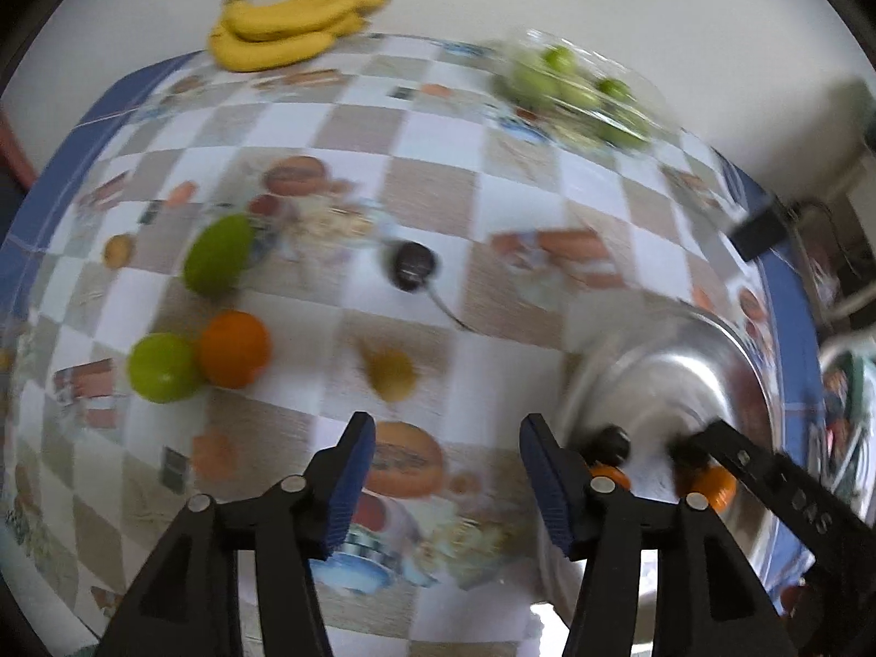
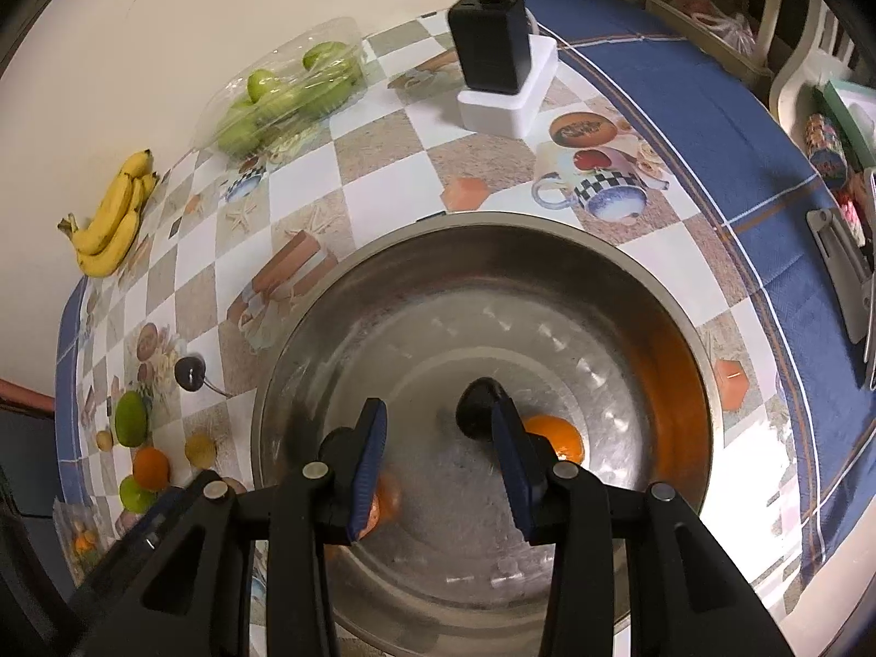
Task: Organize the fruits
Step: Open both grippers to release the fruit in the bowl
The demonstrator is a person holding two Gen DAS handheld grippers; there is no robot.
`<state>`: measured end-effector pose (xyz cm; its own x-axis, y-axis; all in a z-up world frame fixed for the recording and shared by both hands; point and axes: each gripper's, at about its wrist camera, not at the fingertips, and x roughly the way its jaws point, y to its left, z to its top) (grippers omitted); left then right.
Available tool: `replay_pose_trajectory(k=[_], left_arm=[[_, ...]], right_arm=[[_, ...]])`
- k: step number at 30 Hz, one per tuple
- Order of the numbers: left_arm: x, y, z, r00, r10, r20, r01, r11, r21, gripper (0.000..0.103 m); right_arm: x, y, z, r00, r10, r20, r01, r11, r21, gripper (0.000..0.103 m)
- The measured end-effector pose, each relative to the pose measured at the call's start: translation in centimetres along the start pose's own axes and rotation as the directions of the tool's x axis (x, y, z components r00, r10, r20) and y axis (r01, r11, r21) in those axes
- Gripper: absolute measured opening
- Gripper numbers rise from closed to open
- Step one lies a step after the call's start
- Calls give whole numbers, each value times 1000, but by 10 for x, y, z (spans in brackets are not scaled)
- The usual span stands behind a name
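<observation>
A steel bowl (image 2: pixel 679 295) sits on the checkered table; it also shows at the right of the left wrist view (image 1: pixel 706 339). It holds a dark plum (image 2: pixel 475 405) and two oranges (image 2: pixel 558 435). My right gripper (image 2: pixel 438 454) is open and empty above the bowl. My left gripper (image 1: pixel 446 471) is open and empty over the table, left of the bowl. On the table lie a green mango (image 1: pixel 216 254), a lime (image 1: pixel 161 367), an orange (image 1: pixel 234 349), a dark plum (image 1: pixel 410 265) and a small yellow fruit (image 1: pixel 391 372).
Bananas (image 1: pixel 284 27) lie at the far edge by the wall. A clear plastic box of green fruit (image 2: pixel 284 93) stands near the wall. A black charger on a white block (image 2: pixel 501 55) stands behind the bowl. Chairs and clutter are at the right.
</observation>
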<state>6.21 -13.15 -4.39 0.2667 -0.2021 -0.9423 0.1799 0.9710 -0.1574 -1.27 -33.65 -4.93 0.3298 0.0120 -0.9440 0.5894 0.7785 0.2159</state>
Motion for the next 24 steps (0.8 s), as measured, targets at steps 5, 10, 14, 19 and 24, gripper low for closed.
replay_pose_trajectory(k=[5,10,14,19,24], left_arm=[[1,20,5,1000,23,3,-23,997,-70,74],[2,35,6,998,58,5,-57,991,-120,82],[2,45,7,996,83,9,-81,986,-147,85],[1,56,8,992,125,19,-119,977,-177,99],[1,66,10,990,141,31,-132,972,-193,103]], right_arm=[[-2,13,-4,1000,-20,10,20,998,-53,43],[-2,25,-8,999,-36,14,37,994,-104,45],[-3,32,-9,999,-45,22,47,990,-133,48],[-3,38,-10,998,-56,32,61,986,-158,61],[-2,39,-10,997,-57,42,63,985,-160,77]])
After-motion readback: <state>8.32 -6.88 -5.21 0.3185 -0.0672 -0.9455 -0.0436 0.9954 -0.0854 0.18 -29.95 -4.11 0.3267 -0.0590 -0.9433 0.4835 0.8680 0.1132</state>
